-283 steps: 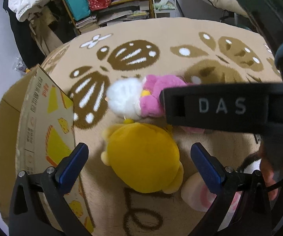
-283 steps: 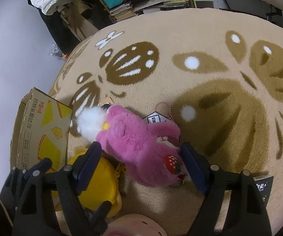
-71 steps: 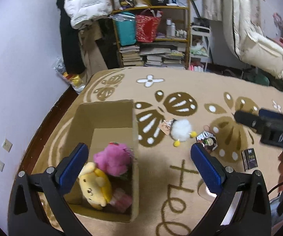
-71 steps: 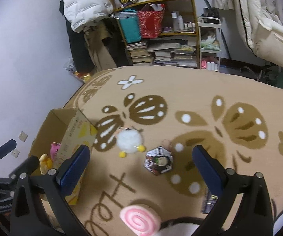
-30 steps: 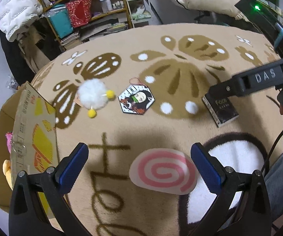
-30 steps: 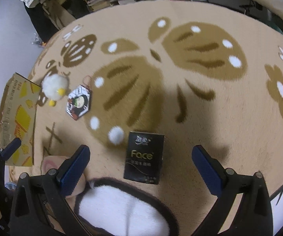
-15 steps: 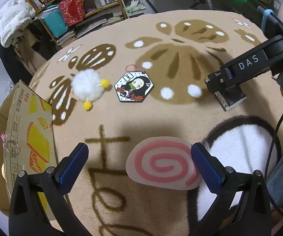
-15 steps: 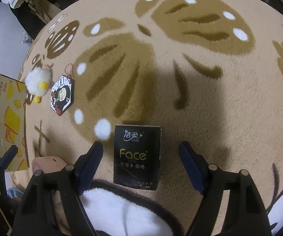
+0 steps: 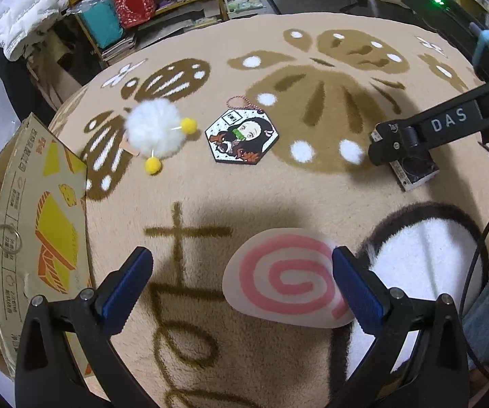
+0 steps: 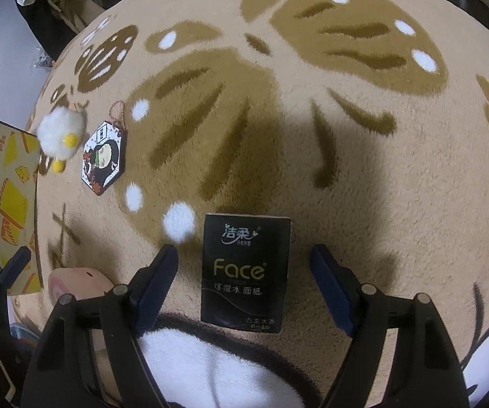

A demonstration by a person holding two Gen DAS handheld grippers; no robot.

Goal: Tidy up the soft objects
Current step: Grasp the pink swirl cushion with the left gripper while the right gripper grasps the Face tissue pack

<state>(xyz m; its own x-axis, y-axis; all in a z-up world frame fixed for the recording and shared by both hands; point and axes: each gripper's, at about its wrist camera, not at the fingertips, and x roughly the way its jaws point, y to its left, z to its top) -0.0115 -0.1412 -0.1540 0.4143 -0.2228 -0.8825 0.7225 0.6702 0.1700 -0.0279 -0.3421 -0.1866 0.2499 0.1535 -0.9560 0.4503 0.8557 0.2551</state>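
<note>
two claws work over a tan rug [image 10: 363,170] with brown butterfly shapes; the right claw [image 10: 244,272] is low over the rug, its jaws fairly wide apart and holding nothing, with a black tissue pack [image 10: 246,272] lying flat between its blue fingers, a gap showing on each side; the left claw [image 9: 241,282] hangs above the rug, jaws wide and empty, a flat pink swirl cushion [image 9: 287,290] lying below it toward its right finger; further off lie a white pompom toy [image 9: 154,132] with yellow balls and, just beside it, a flat hexagon charm [image 9: 242,136] with a cartoon face; a cardboard box [image 9: 16,224] stands at the rug's left edge, well apart from the tissue pack, and its inside cannot be seen; likely risks from here: the pack is soft and thin, so closing the right claw may crumple it or squeeze it up and out of the fingers instead of gripping it; the fingers could also catch the thick rug pile and drag it; if gripped only near one end, the pack may sag or slip on the long carry to the box; the two claws are close together, so swinging the right one leftward could bump the left claw or its cable; the charm looks stiff, and may not belong with the soft things.
</note>
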